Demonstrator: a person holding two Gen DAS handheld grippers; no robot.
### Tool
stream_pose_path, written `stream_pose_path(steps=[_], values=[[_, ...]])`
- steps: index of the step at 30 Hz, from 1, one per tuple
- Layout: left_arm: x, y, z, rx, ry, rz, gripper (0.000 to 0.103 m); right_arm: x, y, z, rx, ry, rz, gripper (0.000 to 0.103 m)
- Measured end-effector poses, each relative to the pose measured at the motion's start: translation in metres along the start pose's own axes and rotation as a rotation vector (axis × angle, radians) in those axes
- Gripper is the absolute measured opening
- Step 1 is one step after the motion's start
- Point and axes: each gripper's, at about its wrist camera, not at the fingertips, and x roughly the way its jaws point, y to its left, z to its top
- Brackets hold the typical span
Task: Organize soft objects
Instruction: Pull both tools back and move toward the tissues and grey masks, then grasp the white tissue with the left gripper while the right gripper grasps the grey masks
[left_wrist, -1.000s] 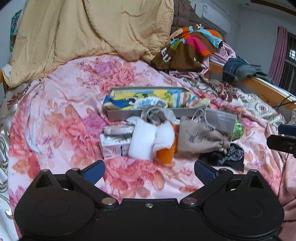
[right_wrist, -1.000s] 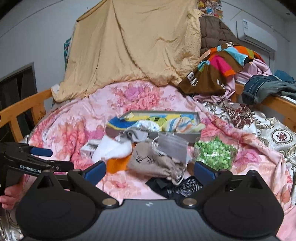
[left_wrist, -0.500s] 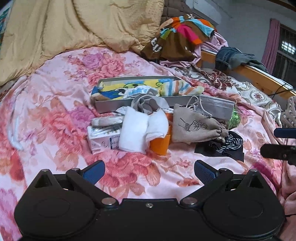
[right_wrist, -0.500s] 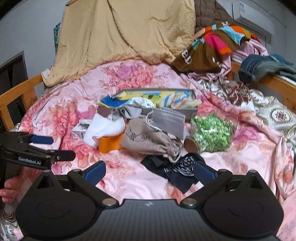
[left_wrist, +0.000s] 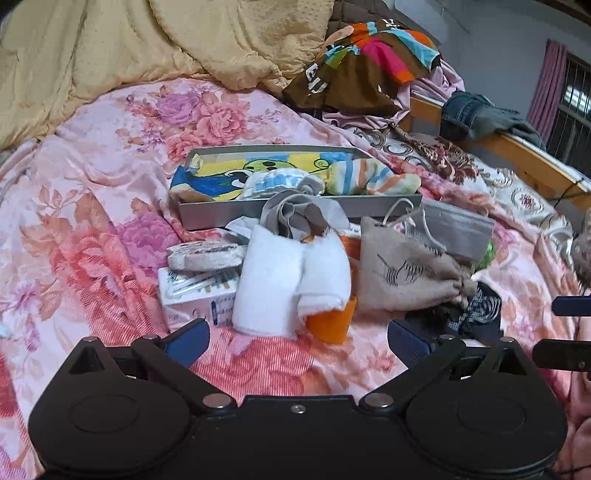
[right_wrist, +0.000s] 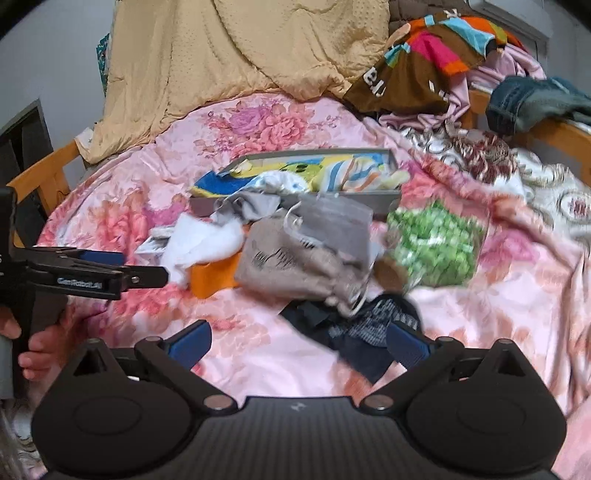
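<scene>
A pile of soft things lies on the pink flowered bedspread. A white folded cloth (left_wrist: 284, 280) leans over an orange cup (left_wrist: 328, 325). Beside it rest a beige drawstring pouch (left_wrist: 402, 273), a grey face mask (left_wrist: 454, 229) and a dark patterned cloth (left_wrist: 476, 310). Behind them stands a grey tray (left_wrist: 295, 210) holding colourful socks and cloths. My left gripper (left_wrist: 297, 338) is open just short of the white cloth and holds nothing. My right gripper (right_wrist: 297, 341) is open above the dark patterned cloth (right_wrist: 354, 328), empty. A bag of green pieces (right_wrist: 436, 243) sits to the right.
A white box (left_wrist: 195, 295) and a wrapped flat packet (left_wrist: 203, 254) lie left of the white cloth. A tan quilt (left_wrist: 166, 40) and heaped clothes (left_wrist: 369, 59) fill the back. A wooden bed rail (left_wrist: 528, 158) runs along the right. A hand (right_wrist: 37, 347) holds the left gripper (right_wrist: 99, 273).
Both grippers have moved forward and lower toward the pile, so the objects look larger. Their jaws stay wide apart. Nothing on the bed has shifted.
</scene>
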Motion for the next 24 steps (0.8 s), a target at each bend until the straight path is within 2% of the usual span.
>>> stream_pose_path(steps=[7, 15, 20, 24], values=[[0.023, 0.009, 0.018, -0.029, 0.013, 0.001, 0.102, 0.03, -0.024, 0.025, -0.011, -0.003, -0.004, 0.103], [0.054, 0.015, 0.029, -0.057, 0.088, -0.025, 0.102, 0.061, -0.039, 0.045, -0.028, -0.012, 0.024, 0.103], [0.06, 0.008, 0.034, -0.027, 0.094, -0.03, 0.102, 0.08, -0.039, 0.053, -0.041, -0.01, 0.071, 0.103], [0.064, 0.005, 0.039, -0.004, 0.102, -0.029, 0.095, 0.088, -0.04, 0.052, -0.044, -0.014, 0.093, 0.102]])
